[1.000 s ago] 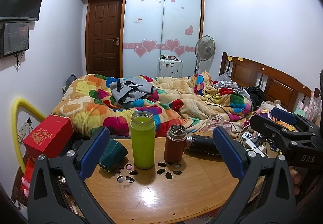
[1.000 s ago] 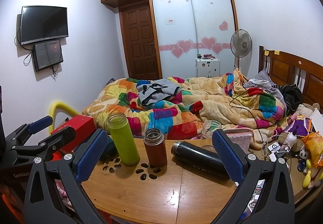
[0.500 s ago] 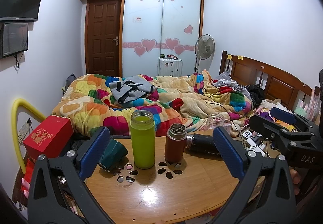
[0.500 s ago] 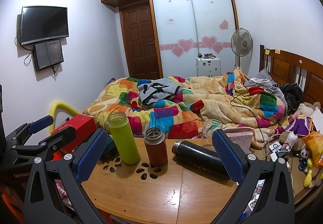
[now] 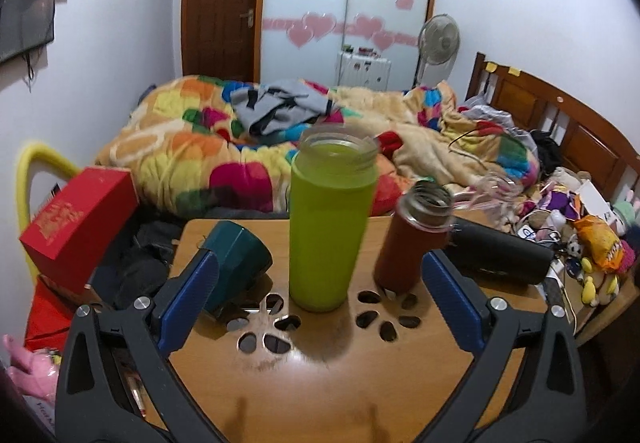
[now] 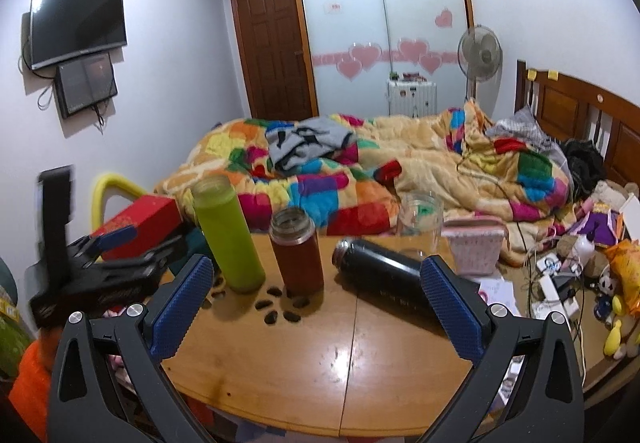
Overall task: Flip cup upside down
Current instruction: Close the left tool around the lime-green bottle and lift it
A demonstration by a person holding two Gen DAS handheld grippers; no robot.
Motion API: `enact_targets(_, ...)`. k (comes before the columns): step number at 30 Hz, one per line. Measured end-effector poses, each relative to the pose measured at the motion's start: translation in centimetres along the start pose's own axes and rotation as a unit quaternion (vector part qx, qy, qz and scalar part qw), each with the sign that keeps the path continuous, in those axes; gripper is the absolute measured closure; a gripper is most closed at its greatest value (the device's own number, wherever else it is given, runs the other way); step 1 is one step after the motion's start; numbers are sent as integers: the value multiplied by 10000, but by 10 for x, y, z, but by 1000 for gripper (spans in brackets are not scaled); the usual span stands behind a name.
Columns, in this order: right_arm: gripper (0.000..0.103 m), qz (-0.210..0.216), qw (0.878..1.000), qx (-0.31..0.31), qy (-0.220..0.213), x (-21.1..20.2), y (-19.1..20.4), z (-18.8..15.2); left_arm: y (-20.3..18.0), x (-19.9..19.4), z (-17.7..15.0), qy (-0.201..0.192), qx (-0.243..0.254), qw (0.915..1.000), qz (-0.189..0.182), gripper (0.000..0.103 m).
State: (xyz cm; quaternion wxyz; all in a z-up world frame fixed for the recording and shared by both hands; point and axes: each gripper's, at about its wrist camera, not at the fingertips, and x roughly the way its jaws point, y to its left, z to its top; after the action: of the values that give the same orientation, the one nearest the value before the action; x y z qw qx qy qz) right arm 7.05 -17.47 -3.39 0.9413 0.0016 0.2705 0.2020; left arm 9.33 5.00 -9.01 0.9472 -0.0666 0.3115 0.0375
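Looking along the left gripper [image 5: 320,267] first: holding its fingers wide apart, clamping nothing, and framing the tall green cup [image 5: 332,219], standing upright and lidless near the middle of the wooden table [image 5: 320,383]. Risking, probably, a knock against the teal cup [image 5: 236,259] lying on its side just beside the left finger, or against the brown-red flask [image 5: 412,243] close to the right finger, when closing in so crowded a place. Risking also a spill while turning the green cup over: not being able to tell from this blurred view about any liquid inside. Showing an open mouth on the brown-red flask too, dark within. Turning to the right wrist view: holding the right gripper [image 6: 316,271] open as well, empty, hanging above the near part of the table, well apart from the green cup [image 6: 226,235]. Seeing the black flask [image 6: 384,279] lying on its side near the right finger, ready for rolling after a careless touch, and behind it a clear glass jar [image 6: 420,215], seemingly empty.
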Motion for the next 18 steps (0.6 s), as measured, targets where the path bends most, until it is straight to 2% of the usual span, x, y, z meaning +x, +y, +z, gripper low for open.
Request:
enact_targets(2, 0, -8, 9999, 19, 148, 7, -4, -7, -1, 19, 3, 28, 87, 10000, 0, 11)
enact_targets(4, 0, -18, 9996, 23, 269, 13, -9, -12, -5, 33, 7, 62, 188, 9997, 131, 12)
enact_targets(9, 0, -41, 9984, 48, 557, 28, -15, -26, -13, 56, 13, 25, 340, 9993, 168, 14)
enact_targets(12, 0, -37, 9976, 44, 686, 35, -17, -32, -16, 63, 16, 49, 359, 9992, 160, 29)
enact_targets(13, 0, -30, 9974, 42, 725, 37, -16, -34, -16, 65, 17, 82, 361, 9992, 138, 40)
enact_targets(18, 0, 33, 9962, 6, 874, 47, -13, -41, -17, 61, 16, 149, 360, 9991, 140, 41)
